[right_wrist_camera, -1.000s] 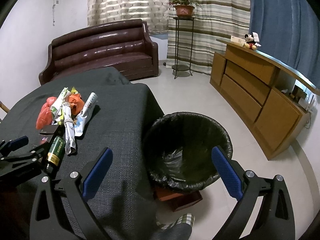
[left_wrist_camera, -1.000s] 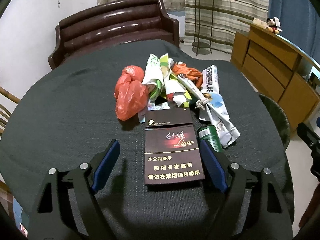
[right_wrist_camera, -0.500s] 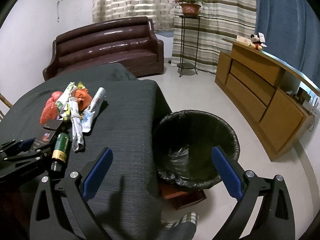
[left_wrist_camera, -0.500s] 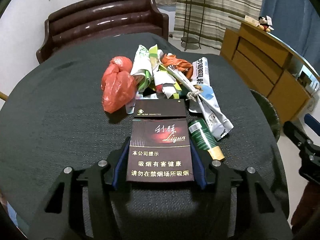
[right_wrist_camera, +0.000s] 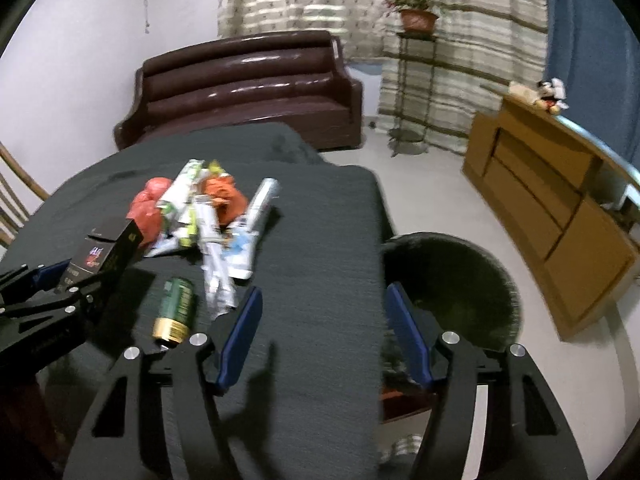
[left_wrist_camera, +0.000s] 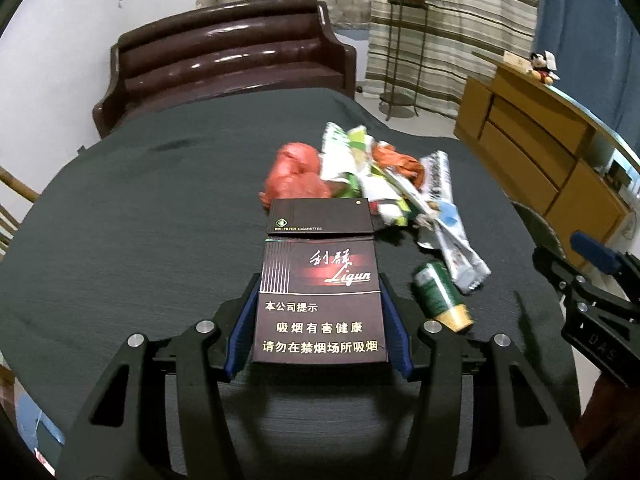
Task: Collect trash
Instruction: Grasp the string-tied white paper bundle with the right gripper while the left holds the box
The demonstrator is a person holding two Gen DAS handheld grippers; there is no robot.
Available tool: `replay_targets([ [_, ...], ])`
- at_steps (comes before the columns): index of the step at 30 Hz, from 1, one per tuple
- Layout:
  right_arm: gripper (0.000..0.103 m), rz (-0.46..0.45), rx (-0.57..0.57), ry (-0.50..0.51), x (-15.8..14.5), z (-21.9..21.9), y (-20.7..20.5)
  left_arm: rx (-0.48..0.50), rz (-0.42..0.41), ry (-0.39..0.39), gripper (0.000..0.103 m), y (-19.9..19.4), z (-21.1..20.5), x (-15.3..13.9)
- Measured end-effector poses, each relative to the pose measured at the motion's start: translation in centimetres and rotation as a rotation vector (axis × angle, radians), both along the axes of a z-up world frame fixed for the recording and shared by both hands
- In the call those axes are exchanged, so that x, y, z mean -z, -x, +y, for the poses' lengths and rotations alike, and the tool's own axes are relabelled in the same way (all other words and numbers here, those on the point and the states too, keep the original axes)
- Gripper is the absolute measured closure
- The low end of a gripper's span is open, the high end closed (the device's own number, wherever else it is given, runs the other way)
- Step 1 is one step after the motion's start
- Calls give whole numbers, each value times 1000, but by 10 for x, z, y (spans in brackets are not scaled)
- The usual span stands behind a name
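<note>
My left gripper (left_wrist_camera: pixel 318 320) is shut on a dark cigarette carton (left_wrist_camera: pixel 320 280) and holds it lifted off the dark tablecloth (left_wrist_camera: pixel 140 220); it also shows in the right wrist view (right_wrist_camera: pixel 104 248). Behind it lies a trash pile: a red plastic bag (left_wrist_camera: pixel 296 178), crumpled wrappers (left_wrist_camera: pixel 372 184), a rolled paper (left_wrist_camera: pixel 444 216) and a green can (left_wrist_camera: pixel 438 294). My right gripper (right_wrist_camera: pixel 324 332) is open and empty over the table's right edge, beside the can (right_wrist_camera: pixel 176 308). A black-lined trash bin (right_wrist_camera: pixel 452 280) stands on the floor to its right.
A brown leather sofa (left_wrist_camera: pixel 224 60) stands behind the table. A wooden sideboard (right_wrist_camera: pixel 552 200) runs along the right wall, with a plant stand (right_wrist_camera: pixel 412 80) by the curtains. A wooden chair (right_wrist_camera: pixel 12 200) is at the left edge.
My left gripper closed on the cigarette carton and lifted it off the table. My right gripper swung left from above the bin toward the table and narrowed its opening.
</note>
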State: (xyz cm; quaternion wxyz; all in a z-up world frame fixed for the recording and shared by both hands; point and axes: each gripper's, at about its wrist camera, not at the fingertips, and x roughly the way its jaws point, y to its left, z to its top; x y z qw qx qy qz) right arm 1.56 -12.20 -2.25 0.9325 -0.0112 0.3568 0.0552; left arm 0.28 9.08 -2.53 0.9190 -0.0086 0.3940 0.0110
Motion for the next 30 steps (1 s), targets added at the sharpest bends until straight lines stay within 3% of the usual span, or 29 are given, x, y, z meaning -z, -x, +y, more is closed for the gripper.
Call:
replay_targets([
  [2, 42, -3, -20, -5, 0, 9, -4, -16, -9, -8, 50, -1, 8, -2],
  [8, 64, 14, -113, -26, 1, 40, -19, -67, -12, -22, 50, -2, 33, 0],
  [16, 72, 78, -183, 6, 14, 70, -34, -101, 6, -8, 50, -6, 61, 7],
  [20, 83, 113, -193, 16, 20, 76, -38, -105, 14, 3, 50, -9, 68, 10],
  [30, 84, 81, -178, 1, 11, 73, -29, -94, 5, 19, 50, -7, 67, 9],
])
